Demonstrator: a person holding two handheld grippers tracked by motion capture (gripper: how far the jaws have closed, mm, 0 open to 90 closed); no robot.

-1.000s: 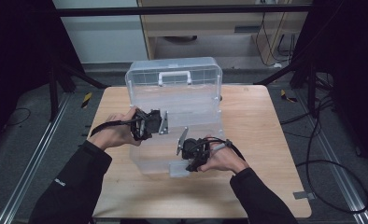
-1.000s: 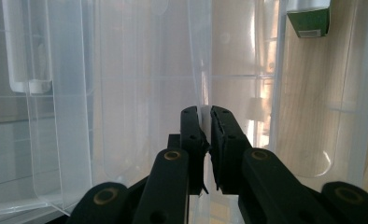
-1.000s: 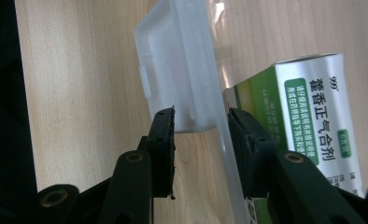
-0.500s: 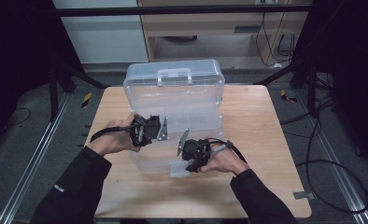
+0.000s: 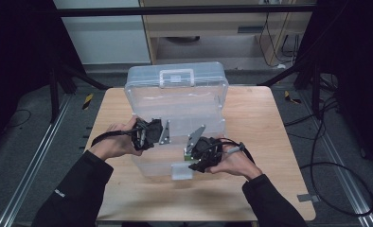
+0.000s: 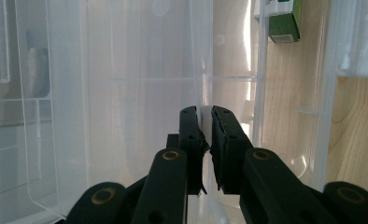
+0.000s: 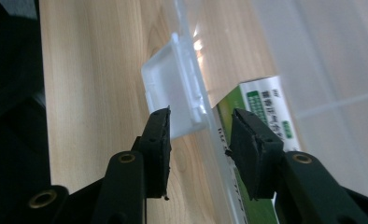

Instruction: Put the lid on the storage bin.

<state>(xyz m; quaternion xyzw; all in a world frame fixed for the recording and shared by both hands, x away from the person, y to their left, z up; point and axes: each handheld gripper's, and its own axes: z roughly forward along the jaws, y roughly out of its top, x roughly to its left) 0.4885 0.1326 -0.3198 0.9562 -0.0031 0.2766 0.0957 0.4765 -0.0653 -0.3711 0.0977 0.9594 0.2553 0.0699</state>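
Clear plastic storage box (image 5: 177,113) with a white carry handle and a white front latch (image 5: 181,171) sits mid-way across the light wooden surface (image 5: 270,142), its long front edge toward the person. It looks light and stiff, but the thin walls are smooth and will likely flex and slip under a hard pinch; rims, dividers and the latch tab are the safest places to grip.

The left tool (image 5: 151,135) is narrowed tight on a thin clear wall (image 6: 205,119), steadying the box. The right tool (image 5: 196,158) stands half apart, its jaws having just been opening around the latch (image 7: 173,100); one pad seems to brush it, though I cannot be sure.

The high view gives the whole layout and both hands. The right gripper view alone reveals a green-and-white printed carton (image 7: 266,112) inside; the left gripper view shows the pinch itself.
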